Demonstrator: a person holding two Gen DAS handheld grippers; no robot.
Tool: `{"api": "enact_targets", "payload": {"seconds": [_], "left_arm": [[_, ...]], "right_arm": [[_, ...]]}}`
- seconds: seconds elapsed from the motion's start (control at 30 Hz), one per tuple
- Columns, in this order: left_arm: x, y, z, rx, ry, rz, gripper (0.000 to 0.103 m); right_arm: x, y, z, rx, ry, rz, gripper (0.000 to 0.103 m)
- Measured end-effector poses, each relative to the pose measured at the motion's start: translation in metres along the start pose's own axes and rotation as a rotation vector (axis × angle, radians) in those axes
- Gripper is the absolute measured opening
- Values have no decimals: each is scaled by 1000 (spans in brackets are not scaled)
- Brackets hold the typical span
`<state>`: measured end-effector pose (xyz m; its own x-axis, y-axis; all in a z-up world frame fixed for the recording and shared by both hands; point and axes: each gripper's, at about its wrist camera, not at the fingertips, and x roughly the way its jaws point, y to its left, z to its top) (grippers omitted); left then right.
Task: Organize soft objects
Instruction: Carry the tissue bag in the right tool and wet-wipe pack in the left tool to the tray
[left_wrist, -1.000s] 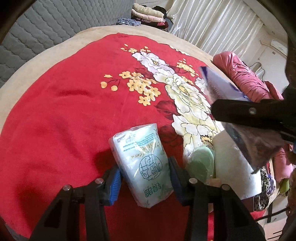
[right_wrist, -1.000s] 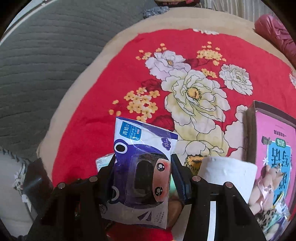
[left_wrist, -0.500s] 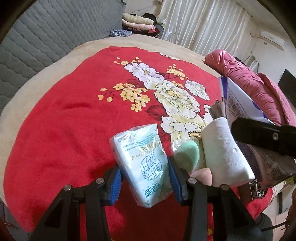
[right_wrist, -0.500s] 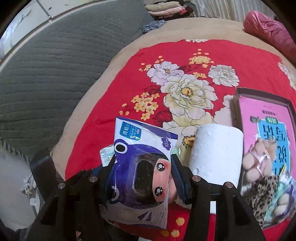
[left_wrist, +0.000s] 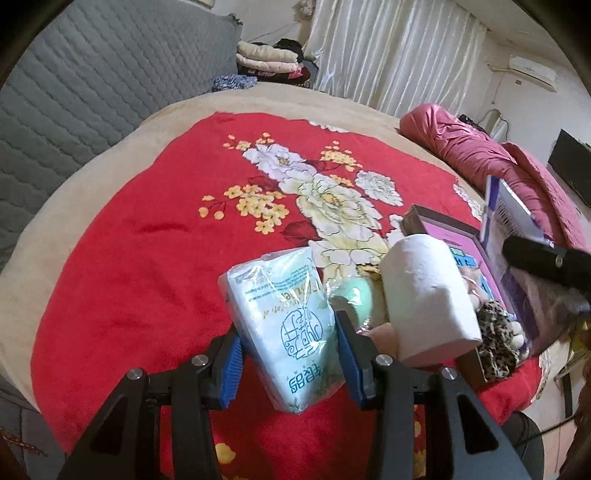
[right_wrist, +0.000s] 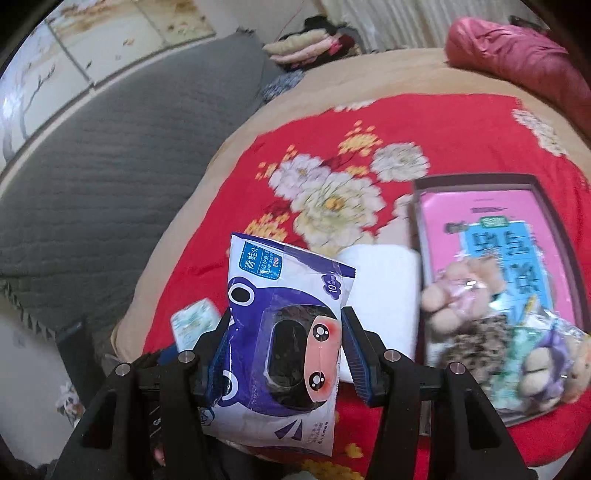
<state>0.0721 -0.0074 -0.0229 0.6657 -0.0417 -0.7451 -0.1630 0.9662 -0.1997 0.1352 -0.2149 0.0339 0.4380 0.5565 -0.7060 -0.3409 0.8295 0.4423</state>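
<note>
A bed (left_wrist: 110, 206) fills both views, spread with a red blanket (left_wrist: 147, 258) printed with white and yellow flowers over a tan cover, and a grey quilted headboard (left_wrist: 92, 85) runs along its far left side. A crumpled pink quilt (left_wrist: 480, 155) lies at the bed's far right edge, and folded clothes (left_wrist: 266, 55) are stacked beyond the far end near white curtains. On the blanket to the right sits a shallow open box (right_wrist: 539, 195) with a pink printed sheet inside, and plush toys (right_wrist: 480, 325) in clear wrapping, some leopard-patterned, lie in its near end. A white paper roll (left_wrist: 424, 295) lies just left of the box, touching or nearly touching its side. A small green round item (left_wrist: 358, 295) in clear wrap is just beside the roll on its left. The left gripper (left_wrist: 288, 347) has its jaws closed on a pale blue tissue pack (left_wrist: 284, 314), held above the blanket near the roll. The right gripper (right_wrist: 284, 354) has its jaws clamped on a purple and white wipes pack (right_wrist: 280, 332) with a cartoon frog face, held above the near edge of the bed, left of the box.
</note>
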Motion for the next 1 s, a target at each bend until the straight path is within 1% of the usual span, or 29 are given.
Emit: {"api": "enact_targets", "payload": {"seconds": [0.13,0.33,0.5,0.6,0.77,0.9,1.0], "left_arm": [[-8,-12,-2,28,-2,-2,46],[-21,-36,-3,79,-16,-19,46],[-33,-64,-1,128,-34,-51,46],[-36,-85,1,159,-31,-81,46],[-36,-129,2,236,-25,-130,46],[-31,-163,5,287,-7,-188,46],[-20,-189,5,329,21,-211,46]], "right_arm": [[-30,-25,-1,63,-66,3,56],[-75,-68,-5,131,-164,-69,56],[-104,-99,-12,160,-228,-159,56],[-111,-111,-18,176,-250,-183,56],[-109,-121,-31,155,-271,-242,56],[-108,-131,-38,181,-298,-236,56],[-110,-138,-43,197,-317,-240,56]]}}
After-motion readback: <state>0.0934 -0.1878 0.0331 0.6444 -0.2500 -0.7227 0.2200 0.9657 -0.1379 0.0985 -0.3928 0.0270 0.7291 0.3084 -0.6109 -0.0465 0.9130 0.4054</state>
